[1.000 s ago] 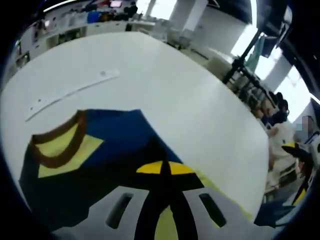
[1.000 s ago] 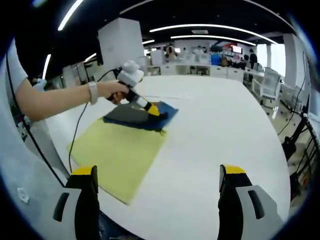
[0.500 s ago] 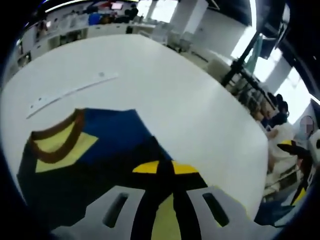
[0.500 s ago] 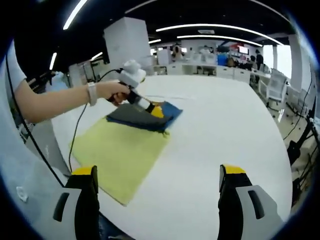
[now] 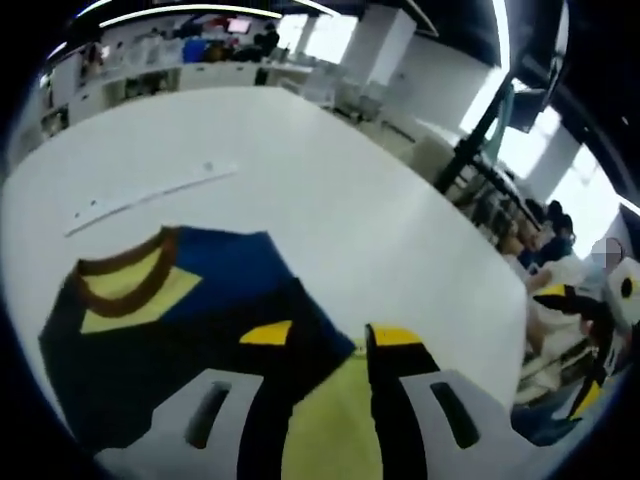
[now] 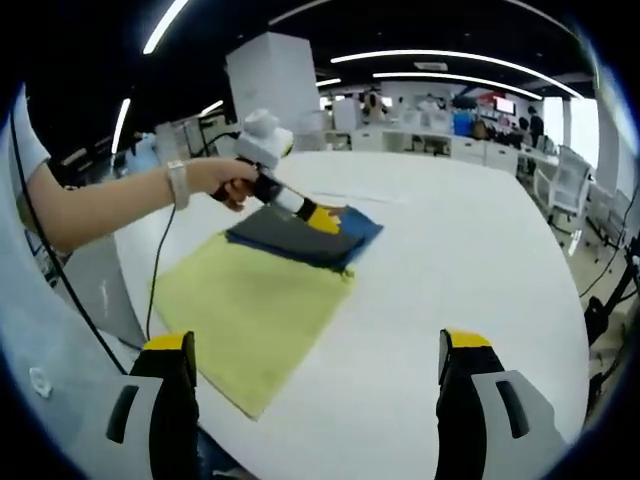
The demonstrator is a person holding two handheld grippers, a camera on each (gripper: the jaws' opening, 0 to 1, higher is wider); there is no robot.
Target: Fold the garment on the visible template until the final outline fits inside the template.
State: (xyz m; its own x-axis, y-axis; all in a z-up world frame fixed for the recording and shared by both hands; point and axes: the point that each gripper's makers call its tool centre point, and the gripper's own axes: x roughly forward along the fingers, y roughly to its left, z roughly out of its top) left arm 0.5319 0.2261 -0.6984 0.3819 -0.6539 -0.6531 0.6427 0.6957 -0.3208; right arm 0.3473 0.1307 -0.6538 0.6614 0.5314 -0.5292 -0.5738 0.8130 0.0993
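Note:
The dark blue garment, with a brown collar and a yellow inner patch, lies folded on the far end of the yellow-green template. In the left gripper view my left gripper is open just over the garment's near edge, and the template shows between its jaws. The right gripper view shows the folded garment with the left gripper resting at its top, held by a person's hand. My right gripper stands open well back from the template, with nothing between its jaws.
Everything lies on a large white table. A long white strip lies beyond the garment. The person's forearm and a dangling black cable cross the left side. Desks and chairs stand past the table's edges.
The left gripper's jaws, shut on the garment's edge before, have opened and let it go. The right gripper stays open and has hardly moved.

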